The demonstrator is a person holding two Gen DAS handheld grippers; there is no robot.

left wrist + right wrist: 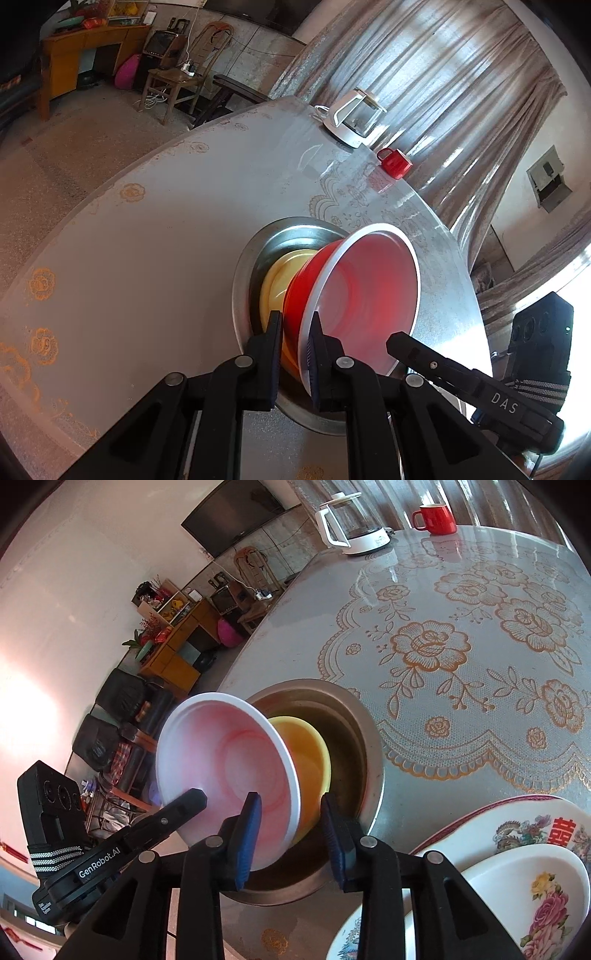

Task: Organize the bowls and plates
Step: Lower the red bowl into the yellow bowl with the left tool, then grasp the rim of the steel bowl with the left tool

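Observation:
A red bowl with a white inside (369,288) hangs tilted over a metal basin (243,266), in which a yellow bowl (277,280) lies. My left gripper (295,321) is shut on the red bowl's near rim. In the right wrist view the same red bowl (221,753) shows its white inside, with the yellow bowl (310,760) and the basin (369,760) behind it. My right gripper (290,801) is open. Its jaws straddle the bowl's rim without pressing on it.
The basin stands on a round table with a floral cover (443,646). At the far edge are a glass kettle (351,524) and a red mug (434,517). Two patterned plates (517,834) lie stacked at the near right. Chairs and furniture stand beyond the table.

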